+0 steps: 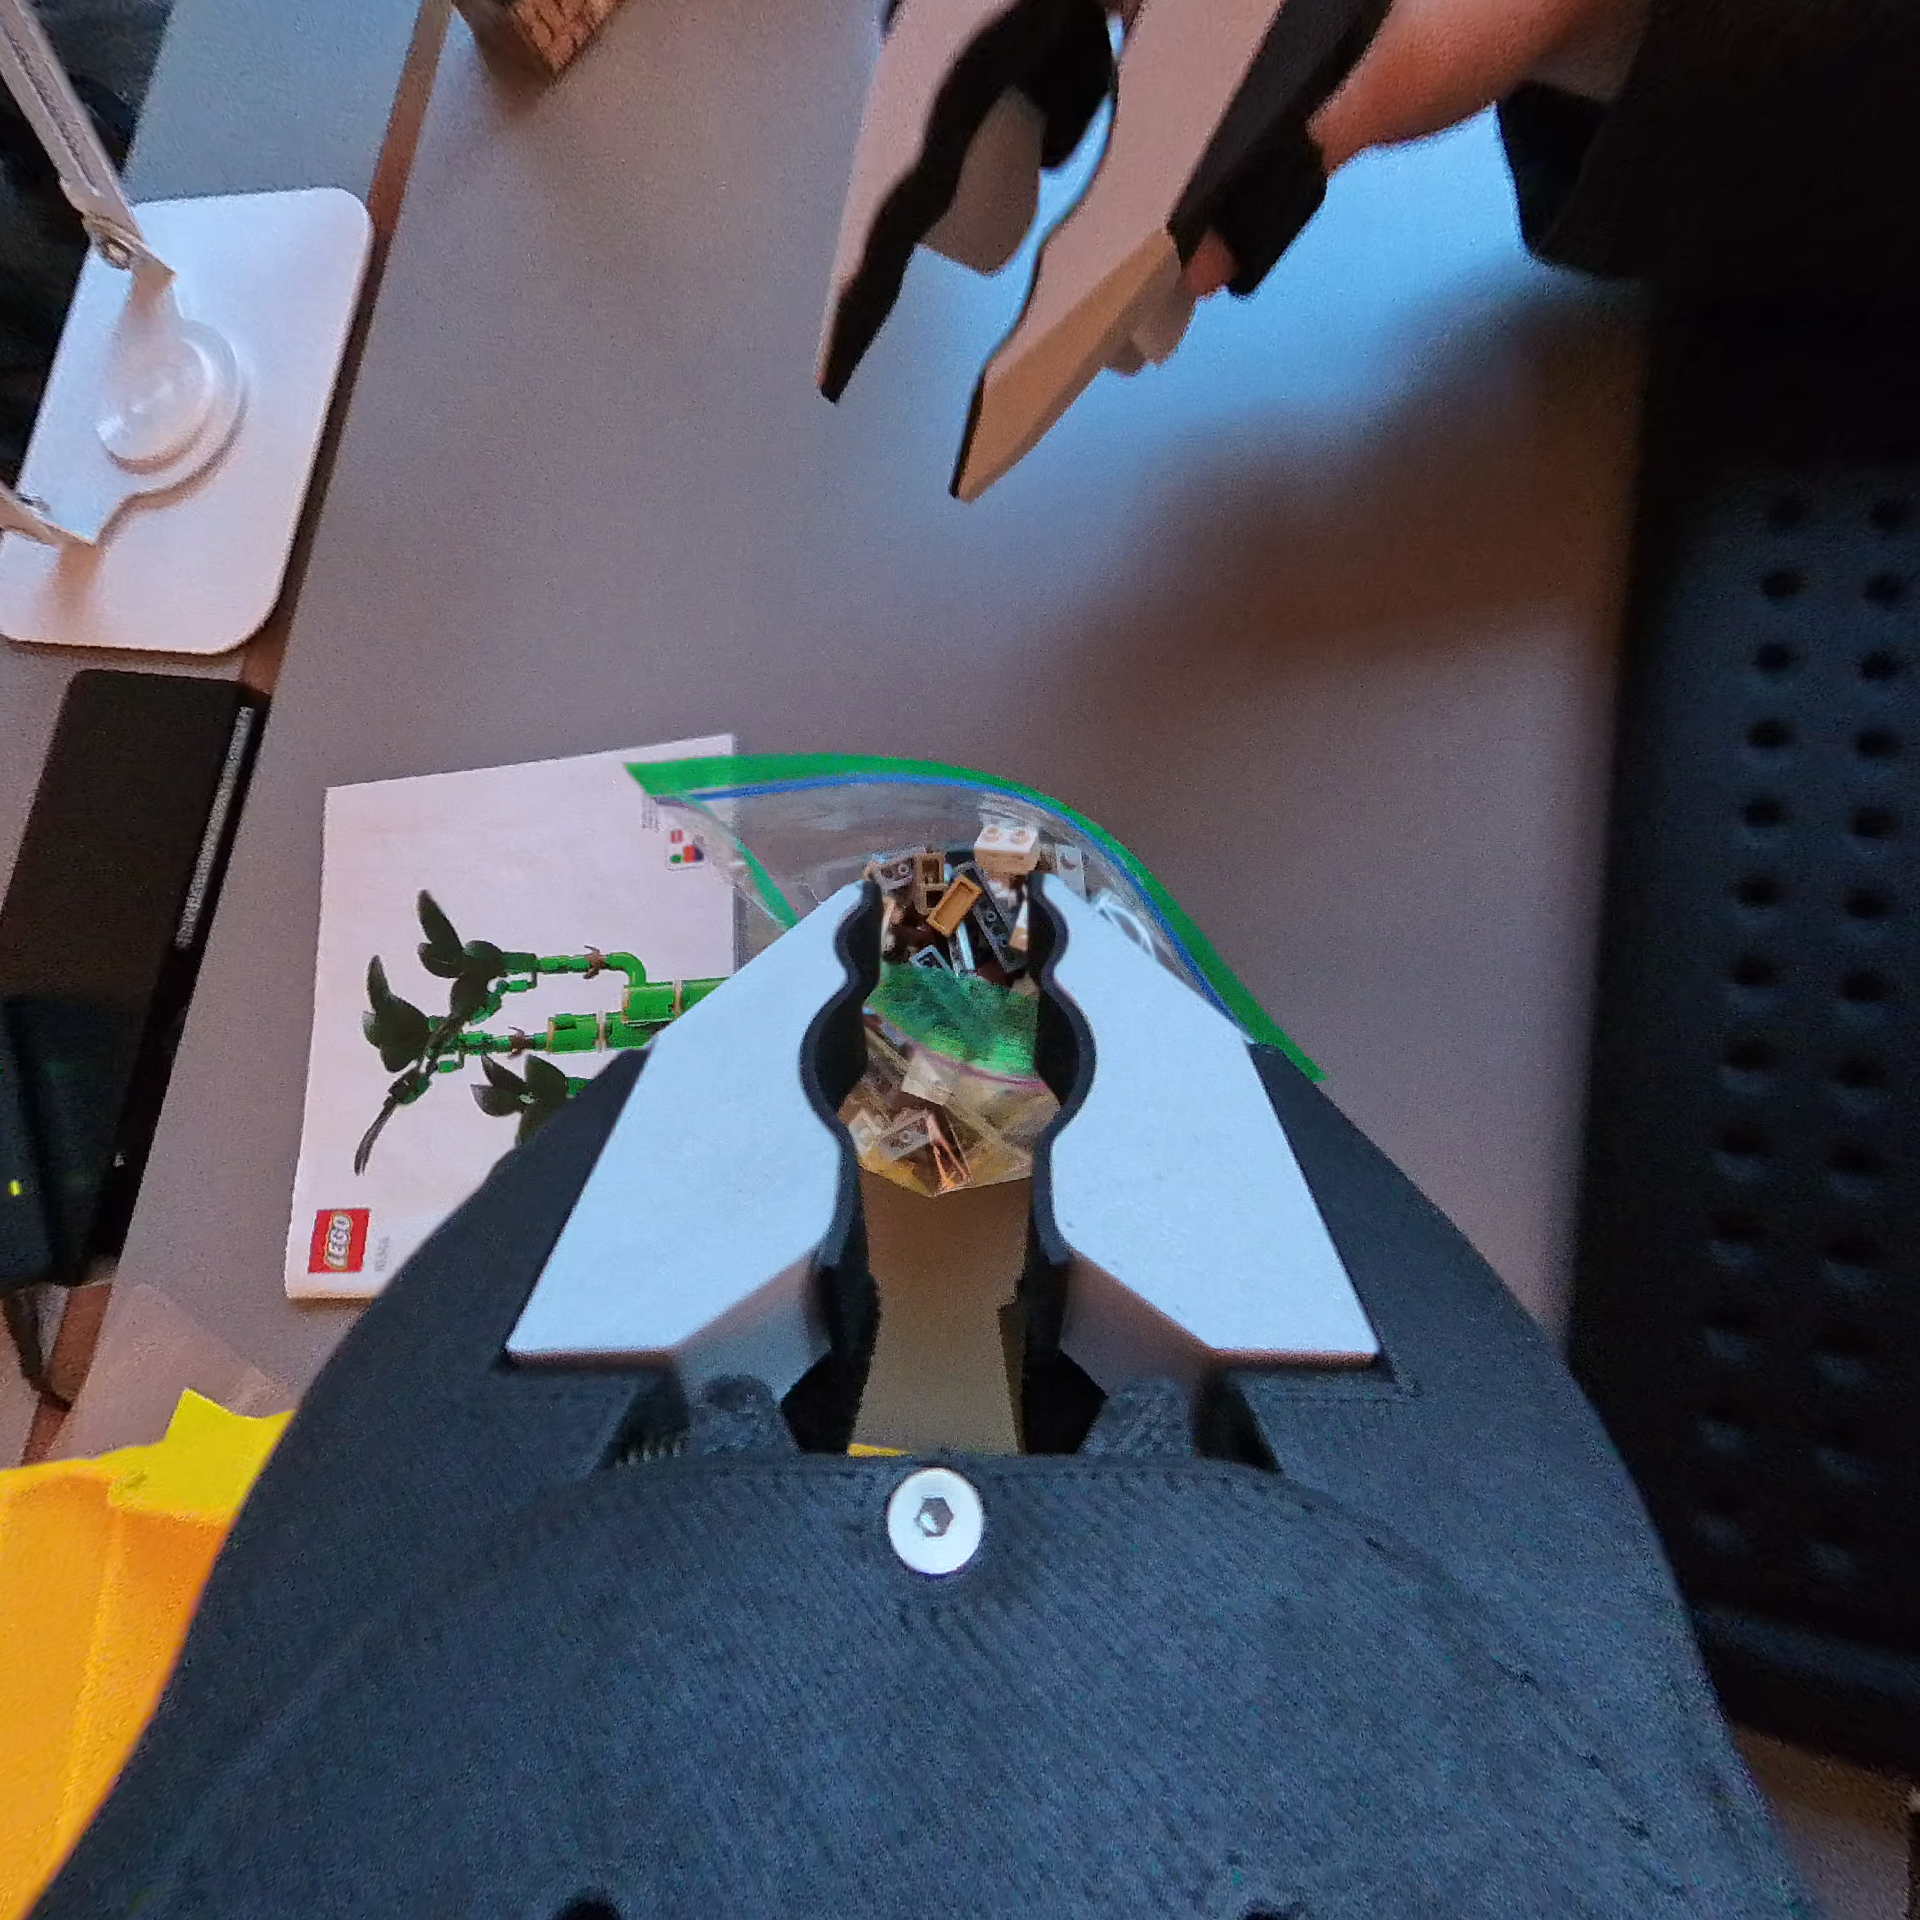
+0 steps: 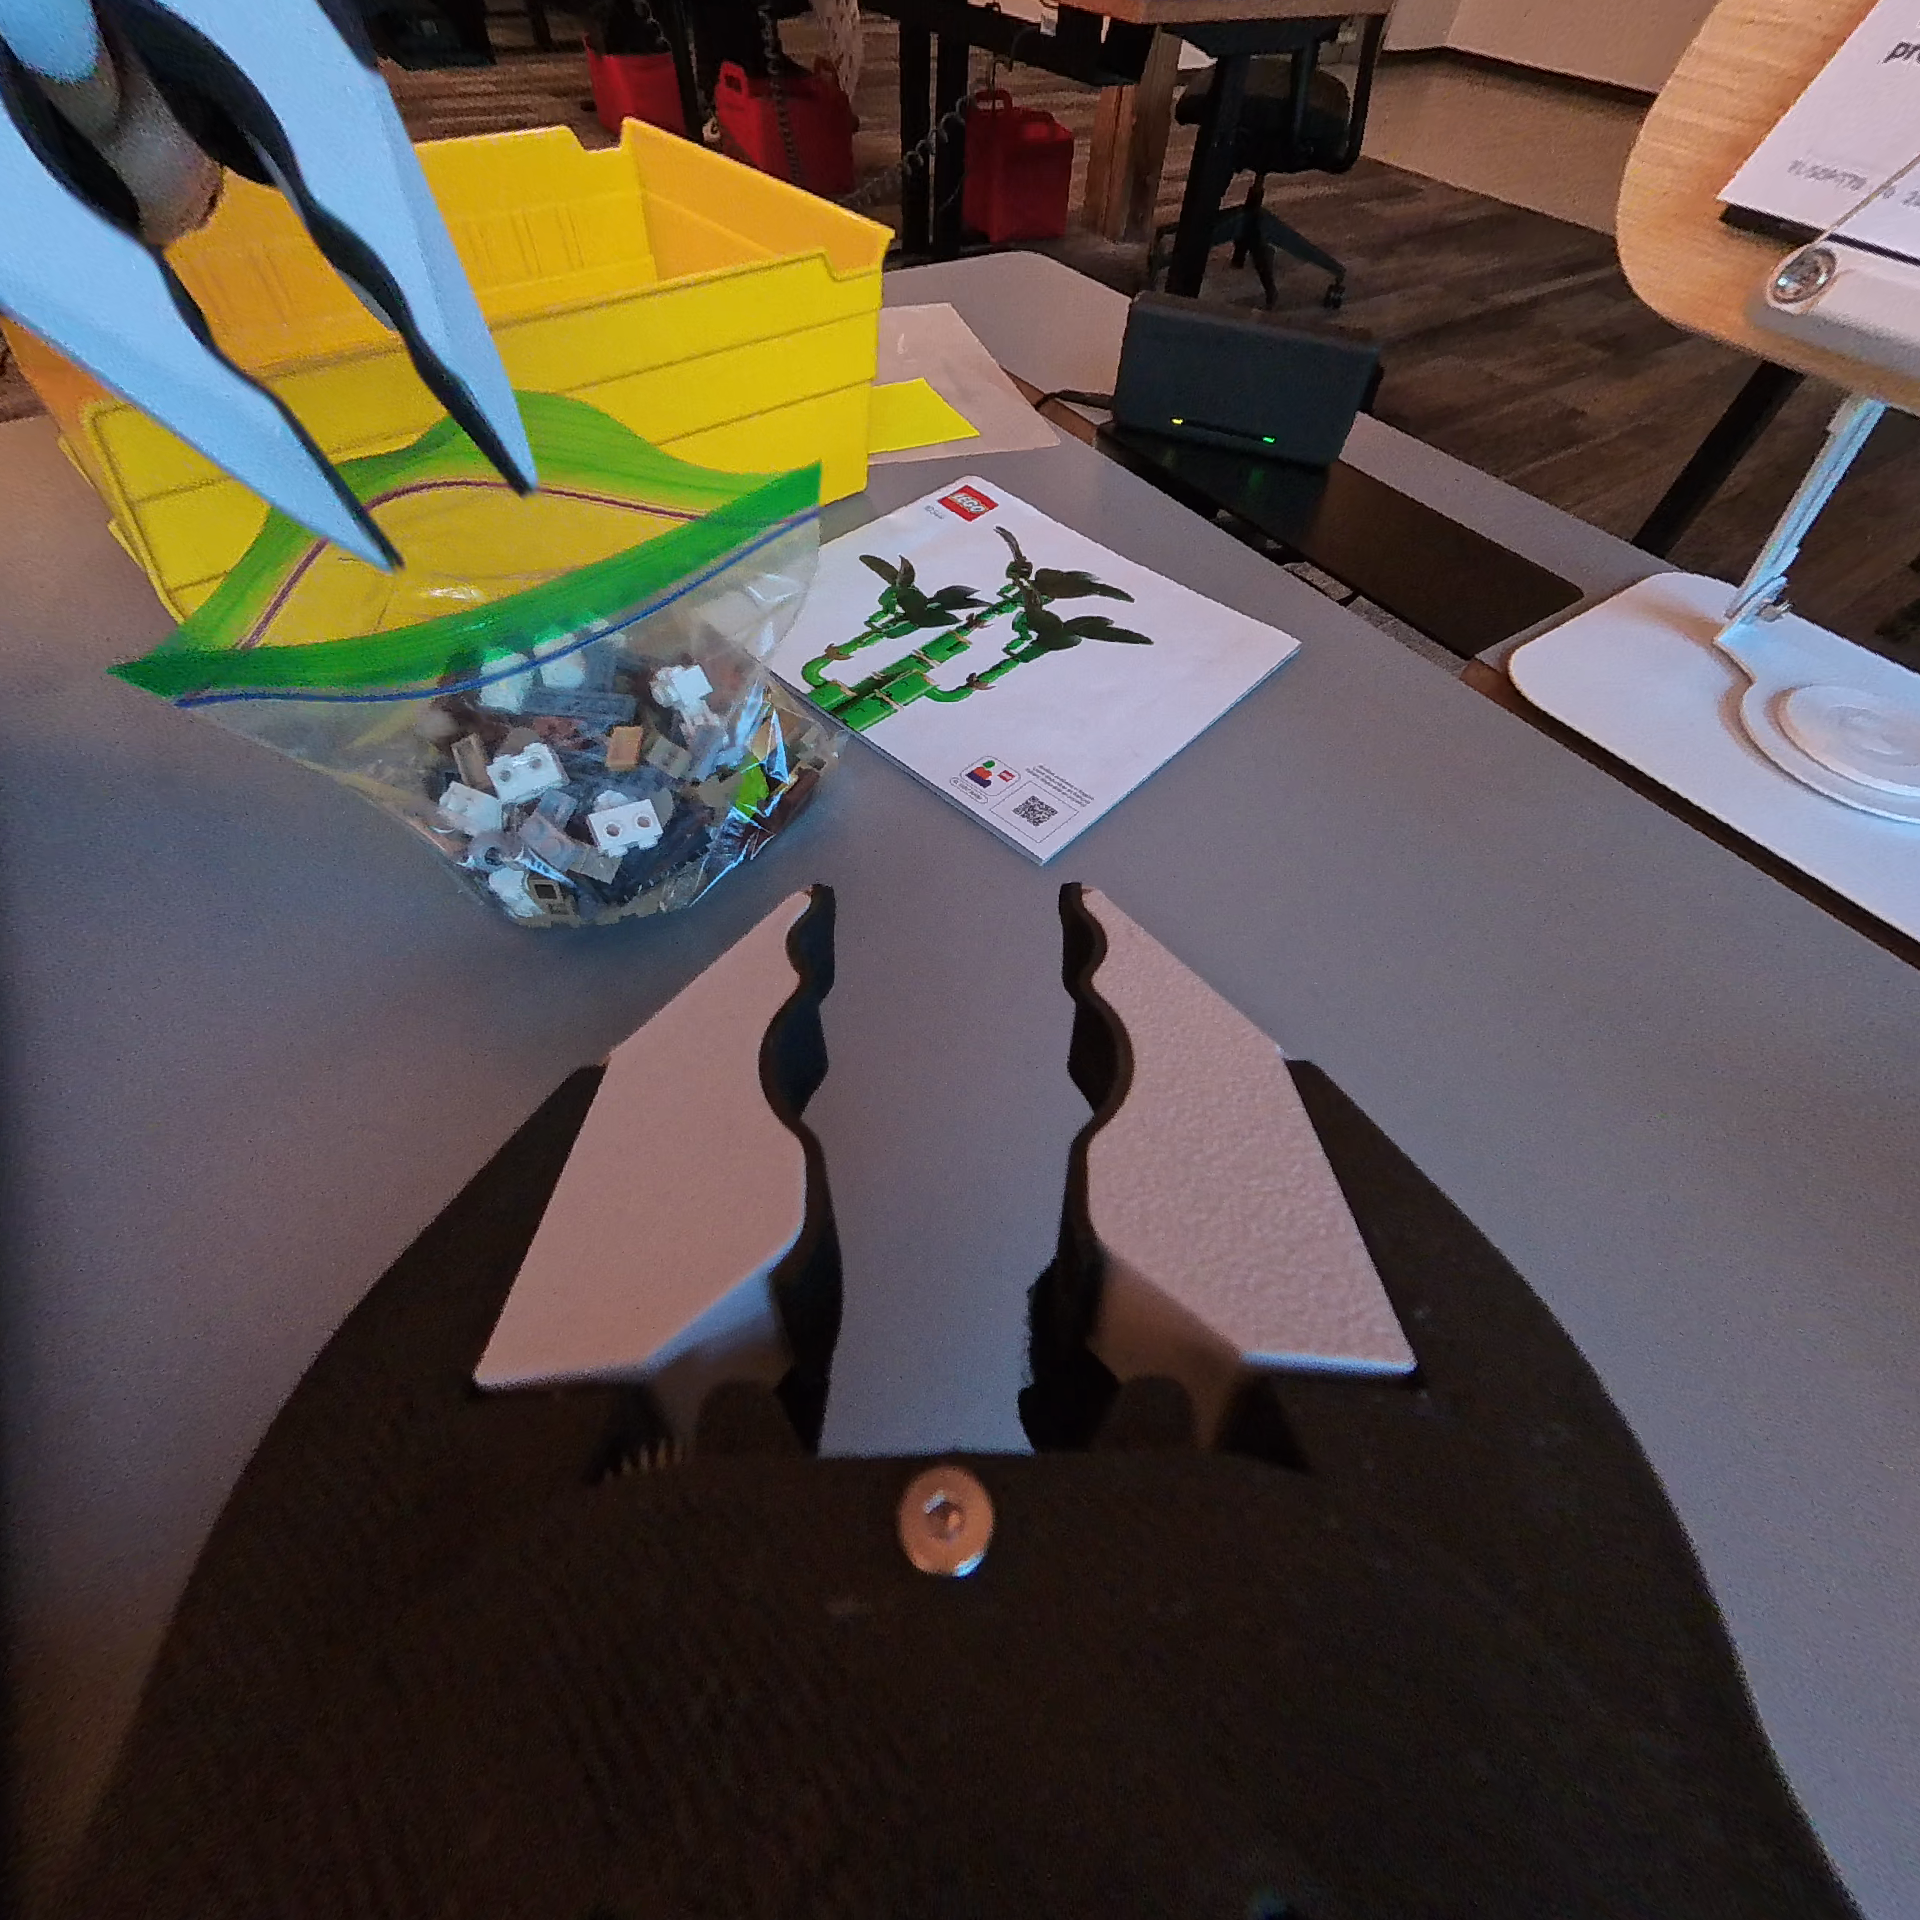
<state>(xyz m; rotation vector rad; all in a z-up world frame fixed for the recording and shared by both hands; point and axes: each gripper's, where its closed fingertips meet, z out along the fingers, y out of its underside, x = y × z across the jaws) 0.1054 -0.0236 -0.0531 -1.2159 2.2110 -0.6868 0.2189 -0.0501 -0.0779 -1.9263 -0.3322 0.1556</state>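
1. The clear zip bag [image 2: 582, 769] of small bricks stands on the grey counter [image 2: 1351, 1039], its green-edged mouth gaping.
2. The left gripper [image 1: 951, 888] hangs at that mouth, fingers a little apart and holding nothing (whether a tip touches the rim, I cannot tell).
3. The right gripper [image 2: 940, 899] hovers near the bag over bare counter, fingers wide and empty.
4. Just beside the bag lies a booklet [image 2: 1029, 665]; behind it is a yellow bin [image 2: 675, 312].

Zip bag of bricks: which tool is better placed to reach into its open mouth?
Probably the left tool: its open fingertips hang right at the green rim of the zip bag. The right tool, also open, sits lower over bare table, short of the bag.
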